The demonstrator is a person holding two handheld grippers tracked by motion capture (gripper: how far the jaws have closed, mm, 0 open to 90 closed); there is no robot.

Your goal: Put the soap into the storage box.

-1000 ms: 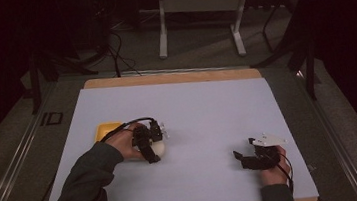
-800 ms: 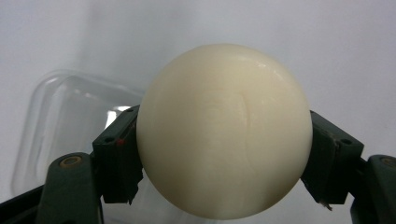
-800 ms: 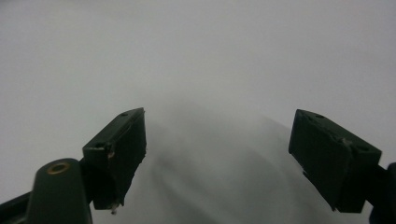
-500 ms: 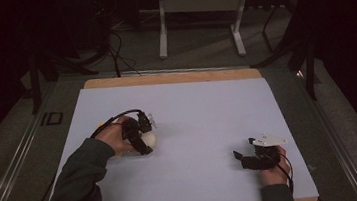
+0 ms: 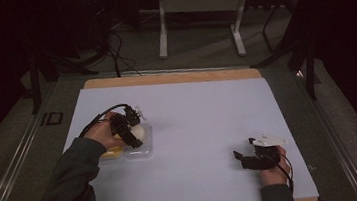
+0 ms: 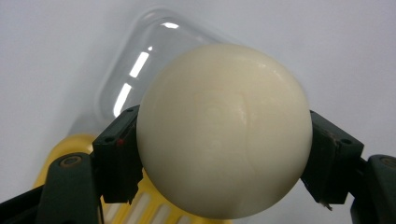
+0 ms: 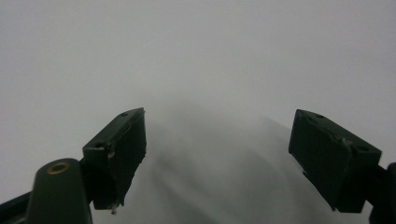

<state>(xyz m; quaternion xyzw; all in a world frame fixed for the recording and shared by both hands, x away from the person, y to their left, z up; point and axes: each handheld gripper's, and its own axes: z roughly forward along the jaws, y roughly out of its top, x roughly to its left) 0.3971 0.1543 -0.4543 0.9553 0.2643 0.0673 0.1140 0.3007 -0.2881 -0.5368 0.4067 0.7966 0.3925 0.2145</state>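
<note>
Pale, matte white sheet covers the tabletop (image 5: 194, 129), a strip of bare wood showing at its far and near edges; beyond it a dim room, grey floor, dark cables, the light metal legs of a stand. Left gripper (image 6: 219, 154): black jaws clamped on the two sides of a cream ball (image 6: 224, 128), smooth, round, faintly glossy, with a shallow pressed mark on its face. Below the ball, a clear plastic tray (image 6: 140, 60), rounded corners, bright glints along its rim; beside it a yellow ribbed piece (image 6: 144, 207), slotted, partly hidden by the jaws. High view places this ball (image 5: 138, 131) over the clear tray (image 5: 144, 149) at the left-middle of the sheet, the left hand (image 5: 104, 133) wrapped on the gripper, dark sleeve behind, cable looping over the wrist. Right gripper (image 7: 217, 154): jaws wide apart, nothing between them, blunt black pads scuffed at the edges, plain white sheet beneath. High view shows it (image 5: 240, 157) low over the near right part of the sheet, grey three-cornered plate on top, well apart from the tray.
</note>
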